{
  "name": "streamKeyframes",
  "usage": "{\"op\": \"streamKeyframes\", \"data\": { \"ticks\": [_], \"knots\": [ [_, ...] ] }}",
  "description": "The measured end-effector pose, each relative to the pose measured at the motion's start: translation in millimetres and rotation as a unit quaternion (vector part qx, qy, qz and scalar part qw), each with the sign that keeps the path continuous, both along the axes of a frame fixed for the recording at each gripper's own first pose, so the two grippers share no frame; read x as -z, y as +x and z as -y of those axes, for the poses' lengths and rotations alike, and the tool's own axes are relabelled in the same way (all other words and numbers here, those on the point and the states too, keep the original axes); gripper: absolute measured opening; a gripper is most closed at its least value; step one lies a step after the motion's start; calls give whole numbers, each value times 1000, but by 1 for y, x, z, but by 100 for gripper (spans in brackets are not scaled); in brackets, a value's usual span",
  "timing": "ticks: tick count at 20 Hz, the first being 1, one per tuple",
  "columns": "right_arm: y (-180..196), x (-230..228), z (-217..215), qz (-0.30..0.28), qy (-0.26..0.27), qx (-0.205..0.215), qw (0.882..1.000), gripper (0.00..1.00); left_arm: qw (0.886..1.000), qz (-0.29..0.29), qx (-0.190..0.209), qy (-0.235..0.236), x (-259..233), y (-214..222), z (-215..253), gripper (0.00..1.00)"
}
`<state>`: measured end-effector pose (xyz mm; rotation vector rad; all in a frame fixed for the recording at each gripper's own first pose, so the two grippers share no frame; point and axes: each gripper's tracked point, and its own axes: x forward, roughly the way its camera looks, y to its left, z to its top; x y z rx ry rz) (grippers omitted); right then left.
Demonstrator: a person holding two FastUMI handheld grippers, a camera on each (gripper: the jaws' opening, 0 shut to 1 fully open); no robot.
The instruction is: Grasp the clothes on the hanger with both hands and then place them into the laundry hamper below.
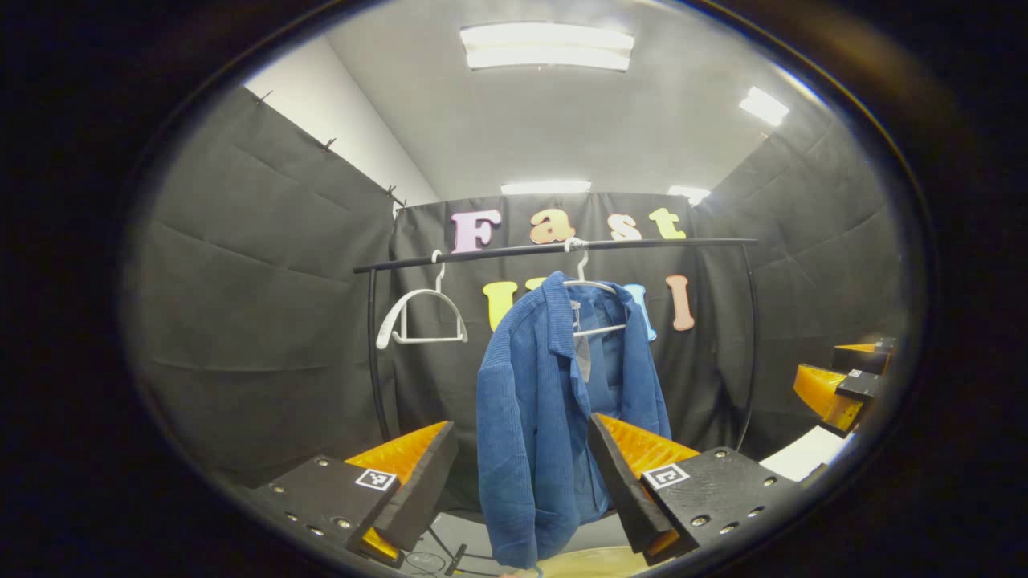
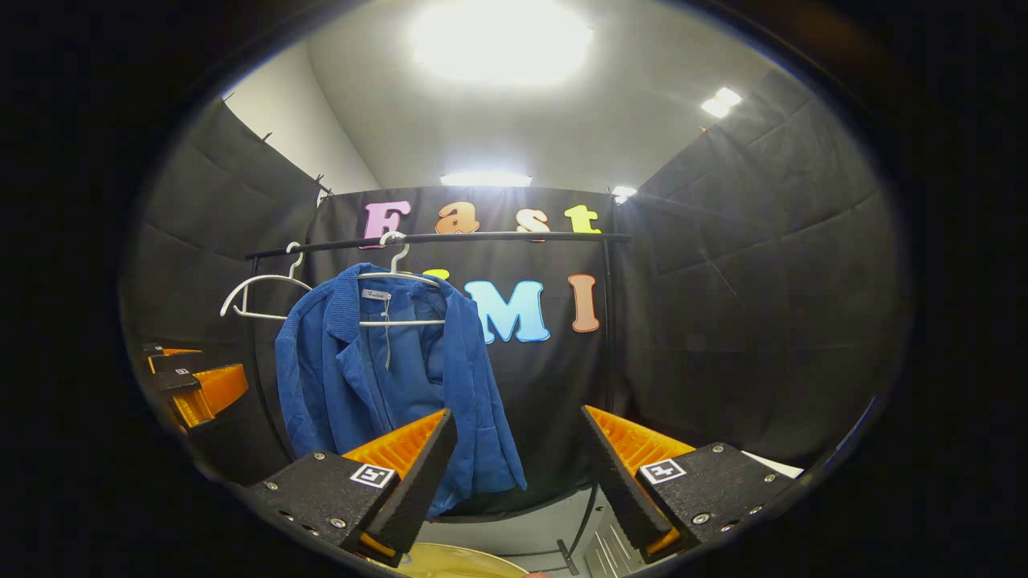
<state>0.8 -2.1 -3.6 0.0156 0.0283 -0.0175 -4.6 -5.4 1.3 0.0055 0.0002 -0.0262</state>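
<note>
A blue jacket (image 1: 554,417) hung on a white hanger (image 1: 594,309) from the black rail (image 1: 554,249) of a garment rack, its front open and one sleeve hanging straight down below the rail. An empty white hanger (image 1: 422,317) hung from the same rail, well apart from the jacket toward the rail's end. In the left gripper view, the left tongs (image 1: 522,474) stood apart with nothing between the fingers pressing; the jacket's lower half appeared in the gap, farther off, not touched as far as could be told. In the right gripper view, the right tongs (image 2: 518,474) also stood apart and held nothing, aimed beside the jacket (image 2: 385,377), whose hem showed behind one finger. Below the rail, a pale yellow rim (image 2: 466,562), apparently the laundry hamper, showed at the bottom edge. The right tongs (image 1: 843,381) also appeared at the edge of the left gripper view, off to the side of the rack.
</note>
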Motion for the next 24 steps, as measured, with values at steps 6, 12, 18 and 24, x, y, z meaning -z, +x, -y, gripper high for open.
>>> {"op": "streamKeyframes", "data": {
  "ticks": [6,12,18,24],
  "knots": [
    [18,-20,-5,19,-2,-10,1000,95,1000,10,1,-24,-18,2,6,100],
    [50,-42,-14,35,-4,-43,998,94,999,25,0,-33,-39,15,20,94],
    [99,-65,-23,66,3,-72,995,94,999,21,-10,-23,-39,53,39,95],
    [153,-63,-35,63,23,-103,992,92,999,7,-28,-19,-28,99,52,95]
  ]
}}
